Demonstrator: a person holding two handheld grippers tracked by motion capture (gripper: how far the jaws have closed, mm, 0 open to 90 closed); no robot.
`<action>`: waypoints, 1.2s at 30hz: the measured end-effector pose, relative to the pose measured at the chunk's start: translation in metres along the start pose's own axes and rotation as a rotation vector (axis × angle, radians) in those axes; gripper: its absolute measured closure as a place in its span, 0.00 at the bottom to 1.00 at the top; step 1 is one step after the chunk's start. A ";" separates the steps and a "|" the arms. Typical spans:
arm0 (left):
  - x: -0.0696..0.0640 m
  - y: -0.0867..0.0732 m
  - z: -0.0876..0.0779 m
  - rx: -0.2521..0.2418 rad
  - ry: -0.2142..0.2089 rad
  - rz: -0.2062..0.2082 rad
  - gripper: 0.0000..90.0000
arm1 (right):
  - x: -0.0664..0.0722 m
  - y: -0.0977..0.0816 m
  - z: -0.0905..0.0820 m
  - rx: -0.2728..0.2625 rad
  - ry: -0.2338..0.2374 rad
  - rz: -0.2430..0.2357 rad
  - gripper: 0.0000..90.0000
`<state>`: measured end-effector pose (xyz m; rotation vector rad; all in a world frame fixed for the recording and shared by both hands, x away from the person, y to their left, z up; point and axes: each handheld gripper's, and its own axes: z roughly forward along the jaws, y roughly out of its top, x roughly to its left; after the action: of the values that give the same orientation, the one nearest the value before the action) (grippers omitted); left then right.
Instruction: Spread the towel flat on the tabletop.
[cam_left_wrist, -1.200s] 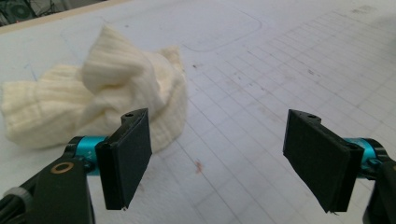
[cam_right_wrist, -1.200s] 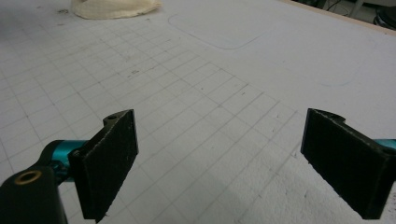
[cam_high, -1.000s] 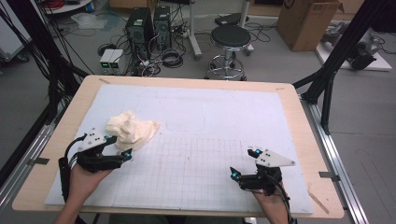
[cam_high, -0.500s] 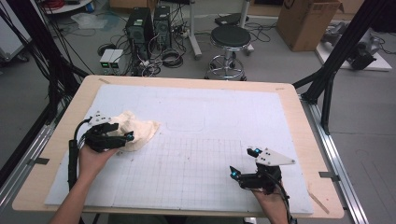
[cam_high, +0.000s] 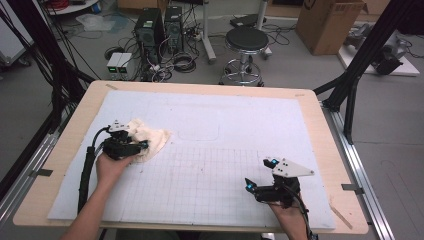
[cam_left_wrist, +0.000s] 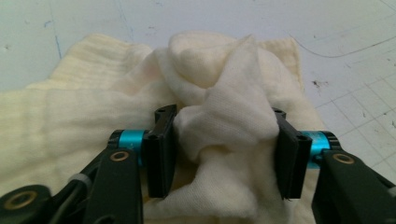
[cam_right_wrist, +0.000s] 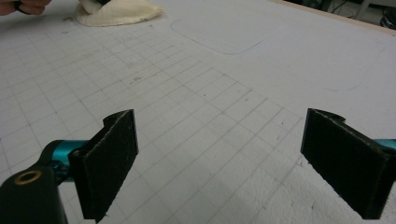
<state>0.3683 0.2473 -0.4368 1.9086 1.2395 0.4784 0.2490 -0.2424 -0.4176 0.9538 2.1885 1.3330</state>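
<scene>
Cream cloth, crumpled on the surface at its left side: soft, light, limp, likely to sag and trail on lifting. Best taken at the raised fold mid-heap. Left tongs just been closing, fold bunched between, pads touching it. Right tongs wide, empty, well apart over the grid.

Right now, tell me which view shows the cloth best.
The left gripper view: the cloth spreads across the frame, with a bunched fold between the left tongs, whose jaws have just been closing. The high view shows it small, partly under those tongs. The right gripper view catches it far off at the top edge.
</scene>
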 end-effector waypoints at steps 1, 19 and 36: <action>0.000 0.000 0.001 0.001 -0.002 -0.003 0.58 | 0.000 0.000 0.000 0.000 0.000 0.000 0.12; 0.001 0.000 0.003 -0.012 -0.011 -0.031 0.83 | 0.002 0.001 0.004 0.008 0.024 -0.014 0.12; -0.008 0.011 -0.029 -0.102 -0.051 -0.008 0.85 | 0.002 0.002 0.004 0.003 0.028 -0.020 0.12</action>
<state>0.3521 0.2501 -0.4100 1.8189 1.1676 0.4766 0.2505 -0.2378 -0.4178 0.9173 2.2150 1.3422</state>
